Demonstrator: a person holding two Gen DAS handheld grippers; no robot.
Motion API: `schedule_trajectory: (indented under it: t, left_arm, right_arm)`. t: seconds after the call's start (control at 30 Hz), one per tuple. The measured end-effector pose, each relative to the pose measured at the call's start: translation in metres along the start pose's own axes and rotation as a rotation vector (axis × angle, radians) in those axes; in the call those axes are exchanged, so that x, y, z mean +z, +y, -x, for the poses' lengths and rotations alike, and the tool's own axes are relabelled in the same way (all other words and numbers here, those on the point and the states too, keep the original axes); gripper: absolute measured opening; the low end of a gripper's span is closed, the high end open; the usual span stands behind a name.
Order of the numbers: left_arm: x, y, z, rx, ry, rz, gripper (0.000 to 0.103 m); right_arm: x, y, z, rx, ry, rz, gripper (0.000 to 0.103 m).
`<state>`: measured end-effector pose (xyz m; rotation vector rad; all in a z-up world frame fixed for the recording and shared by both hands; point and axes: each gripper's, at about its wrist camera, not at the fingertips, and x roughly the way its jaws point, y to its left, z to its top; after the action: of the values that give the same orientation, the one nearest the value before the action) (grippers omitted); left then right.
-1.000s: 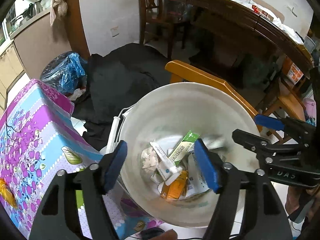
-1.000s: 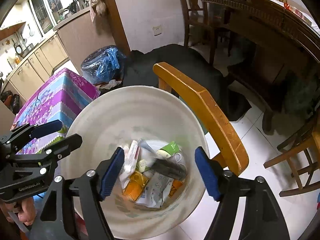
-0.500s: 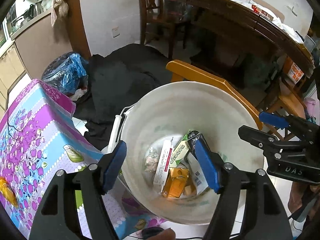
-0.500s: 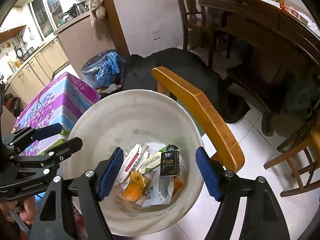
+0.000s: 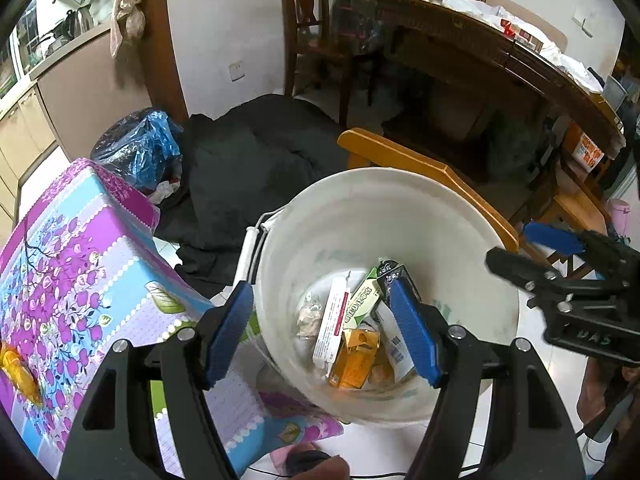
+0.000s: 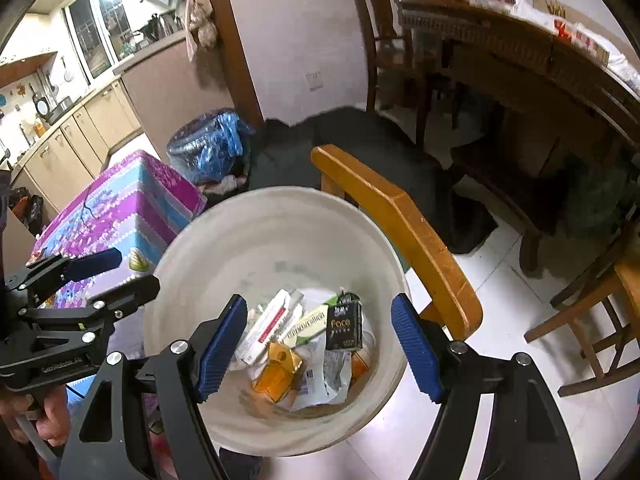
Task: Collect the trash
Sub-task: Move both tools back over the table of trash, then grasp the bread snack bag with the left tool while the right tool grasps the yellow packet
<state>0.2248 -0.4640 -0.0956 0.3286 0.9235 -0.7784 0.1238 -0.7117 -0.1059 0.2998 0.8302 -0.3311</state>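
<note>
A white bucket (image 5: 332, 216) (image 6: 248, 248) stands on the floor between a table and a chair. At its bottom lies trash: a white-and-red box (image 5: 332, 320) (image 6: 266, 326), a green-and-white box (image 5: 362, 302), an orange packet (image 5: 354, 358) (image 6: 278, 372), a black pack (image 6: 344, 328) and crumpled wrappers. My left gripper (image 5: 324, 336) hangs open over the bucket's near left rim, nothing between its blue pads. My right gripper (image 6: 320, 348) is open above the bucket's inside, also empty. Each gripper shows at the edge of the other's view: the right (image 5: 560, 264), the left (image 6: 84, 280).
A table with a purple-and-blue flowered cloth (image 5: 72, 280) (image 6: 128, 208) stands left of the bucket. An orange wooden chair back (image 5: 420, 172) (image 6: 396, 232) lies right behind it. Black cloth (image 5: 248, 168), a blue plastic bag (image 5: 140, 148) and a dark wooden table (image 5: 500, 64) lie beyond.
The trash in the bucket has shifted and settled; a black pack now lies on top. The right gripper has drawn up and back from the bucket. The left gripper has stayed put.
</note>
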Motion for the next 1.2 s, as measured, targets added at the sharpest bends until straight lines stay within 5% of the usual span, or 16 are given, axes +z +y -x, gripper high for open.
schedule_trajectory:
  t: [0.2,0.43,0.7,0.8,0.9,1.2]
  left_arm:
    - [-0.036,0.047,0.043,0.044,-0.09,0.002,0.068]
    - [-0.118,0.207,0.119,0.225,-0.157,0.193,0.068]
    - [-0.206,0.395,0.17,0.421,-0.107,0.412,0.068]
    - [-0.215,0.442,0.165,0.425,-0.067,0.37,0.068]
    - [-0.209,0.473,0.157,0.354,-0.076,0.372,0.068]
    - [-0.167,0.488,0.124,0.289,-0.093,0.134,0.068]
  right_arm:
    - [-0.037,0.07,0.058,0.068,-0.237,0.181,0.08]
    - [-0.078,0.166,0.039,0.255,-0.198,0.339,0.081]
    - [-0.082,0.313,0.01,0.436,-0.102,0.538,0.081]
    - [-0.078,0.369,-0.004,0.495,-0.058,0.604,0.081]
    - [-0.072,0.422,-0.025,0.543,-0.019,0.634,0.081]
    - [-0.044,0.522,-0.076,0.588,0.043,0.721,0.082]
